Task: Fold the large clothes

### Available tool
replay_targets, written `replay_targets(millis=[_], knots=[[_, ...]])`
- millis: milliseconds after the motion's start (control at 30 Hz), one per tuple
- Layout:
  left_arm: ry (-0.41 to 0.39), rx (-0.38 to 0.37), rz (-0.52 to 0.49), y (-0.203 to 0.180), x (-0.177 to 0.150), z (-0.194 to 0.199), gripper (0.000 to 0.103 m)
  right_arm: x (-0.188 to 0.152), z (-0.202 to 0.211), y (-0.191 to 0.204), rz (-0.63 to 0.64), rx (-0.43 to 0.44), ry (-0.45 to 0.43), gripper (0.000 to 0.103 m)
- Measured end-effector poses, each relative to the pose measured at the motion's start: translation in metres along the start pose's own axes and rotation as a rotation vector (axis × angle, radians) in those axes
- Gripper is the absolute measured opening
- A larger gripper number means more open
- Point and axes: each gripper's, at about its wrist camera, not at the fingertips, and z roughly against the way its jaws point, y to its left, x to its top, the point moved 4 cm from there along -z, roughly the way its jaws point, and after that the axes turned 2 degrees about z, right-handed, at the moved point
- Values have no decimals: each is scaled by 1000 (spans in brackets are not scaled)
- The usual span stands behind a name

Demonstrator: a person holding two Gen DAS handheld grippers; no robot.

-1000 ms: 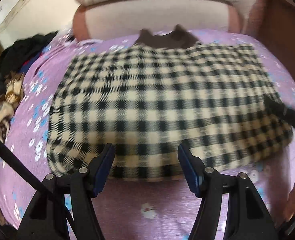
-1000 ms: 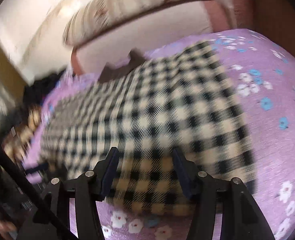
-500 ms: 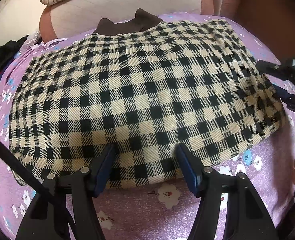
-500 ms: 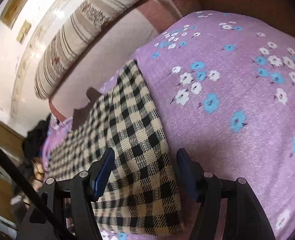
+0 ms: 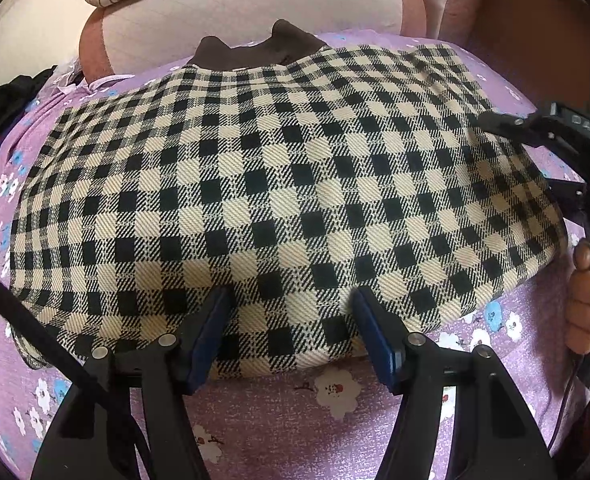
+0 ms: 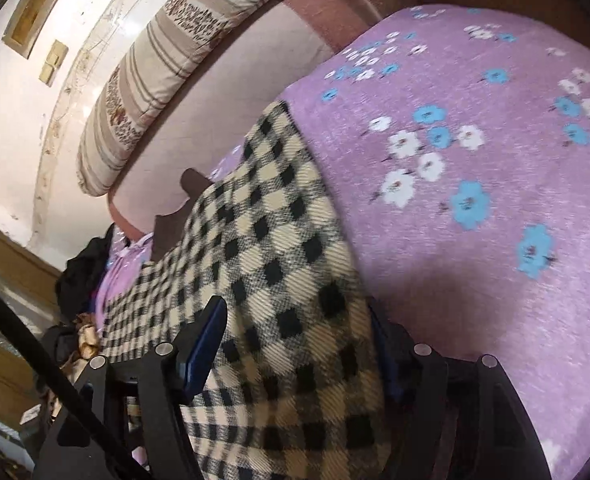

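On a bed covered with a purple floral sheet (image 5: 335,396), a large black-and-cream checked garment (image 5: 279,184) is lying spread flat, already folded into a wide block. Its dark brown collar (image 5: 255,54) is pointing away from the person, toward the padded headboard (image 5: 255,12) and a striped pillow (image 6: 167,64). The block is lying wider than it is deep, so its long axis is running left to right across the bed, and the hem edge is lying nearest the person.

The left claw (image 5: 291,320) is sitting at that near edge with its jaws spread apart, one blue pad (image 5: 209,336) on either side of a strip of hem, resting on or just above the cloth, not yet clenched. This placement suggests it is lining up to pinch the hem so the near edge can be lifted toward the collar.

The right claw (image 6: 295,344) is working at the garment's right side edge, and it is also showing at the right of the left view. Its jaws are open, with the cloth edge lying between them; the cloth is hiding one jaw's tip, so I cannot tell whether that jaw is touching. Taking two spread holds would likely keep the heavy fabric flat during the next fold.

A heap of dark clothes (image 5: 3,100) is lying at the bed's far left.
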Motion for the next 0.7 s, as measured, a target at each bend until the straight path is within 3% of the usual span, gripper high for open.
replay_targets(millis=[33,100,200,533,700], knots=[[0,0,-3,1,0,0,63,1,-4,1,1,3,14,60],[0,-4,0,1,0,0,63,2,-11,2,-9,15,46,32],[-1,-13,7,3,-1,1,63,4,-19,2,-50,59,94,21],[-20,-40,47,8,-3,4,62,22,-2,71,30,121,105,17],[-26,-85,130,28,-8,22,56,18,-5,121,105,142,115,17]])
